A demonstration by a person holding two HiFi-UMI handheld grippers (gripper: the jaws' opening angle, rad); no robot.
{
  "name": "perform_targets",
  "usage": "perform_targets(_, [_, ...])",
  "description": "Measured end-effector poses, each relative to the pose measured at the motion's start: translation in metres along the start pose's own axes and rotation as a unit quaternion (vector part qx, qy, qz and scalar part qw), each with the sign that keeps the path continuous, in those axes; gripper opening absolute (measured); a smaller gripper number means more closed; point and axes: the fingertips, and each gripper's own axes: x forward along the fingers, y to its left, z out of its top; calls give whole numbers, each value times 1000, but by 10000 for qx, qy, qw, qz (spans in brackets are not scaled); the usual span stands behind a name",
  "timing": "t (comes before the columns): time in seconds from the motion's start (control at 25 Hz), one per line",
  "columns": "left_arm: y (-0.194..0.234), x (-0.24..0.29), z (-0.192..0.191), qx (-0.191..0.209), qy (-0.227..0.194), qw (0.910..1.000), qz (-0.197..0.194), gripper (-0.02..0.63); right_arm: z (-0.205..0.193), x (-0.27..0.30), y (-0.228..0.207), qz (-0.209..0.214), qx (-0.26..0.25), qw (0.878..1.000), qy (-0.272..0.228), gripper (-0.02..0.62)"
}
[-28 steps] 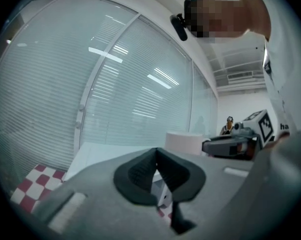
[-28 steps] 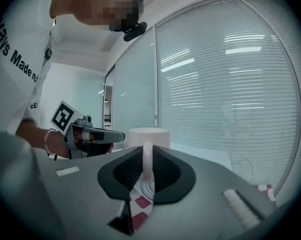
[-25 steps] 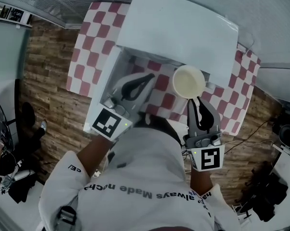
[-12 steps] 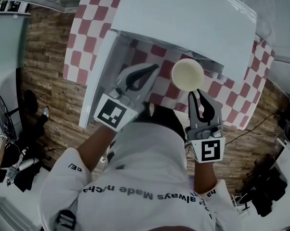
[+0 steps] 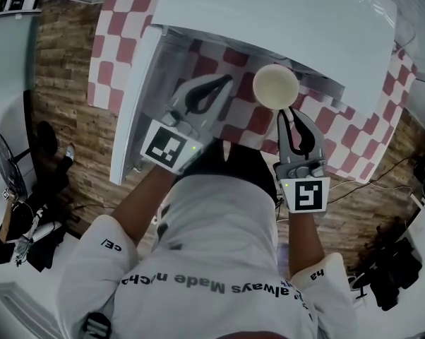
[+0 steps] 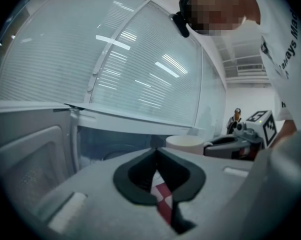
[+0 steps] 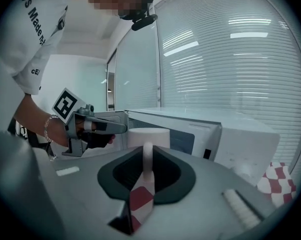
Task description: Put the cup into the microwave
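1. Right tongs [image 5: 289,113] are closed on the handle [image 7: 147,155] of the cup [image 5: 275,85]. The right gripper view shows the white handle pinched upright between the two jaws, with the cup's body just beyond their tips.
2. Left tongs [image 5: 224,83] are closed, their tips touching and nothing gripped. Only a strip of red-and-white checked cloth [image 6: 163,193] shows through the gap behind the tips.
3. The cup is pale and its open mouth faces up. It hangs at the open front of the microwave [image 5: 283,20], toward the right part of that front. Whether it has passed the threshold of the cavity cannot be told.
4. The microwave is white, and its door [image 5: 133,111] is swung wide open on its left side.
5. The left tongs sit before the microwave's opening, between the open door and the cup, and are apart from the cup.
6. The microwave stands on a table [image 5: 106,69] covered by the checked cloth. A wooden plank floor [image 5: 64,126] lies to the left of the microwave's door.
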Motion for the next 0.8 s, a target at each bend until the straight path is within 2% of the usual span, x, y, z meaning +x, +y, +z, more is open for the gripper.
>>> perform_targets(0.4, [23,22,-29,100,58,9998,151,5,-26,42,-10,-99,-29,9999,-49,41])
perform_targets(0.8, [42,43,-46,149,36,9994,298,5,-39,80,-26,-445,27,9990,-58,41])
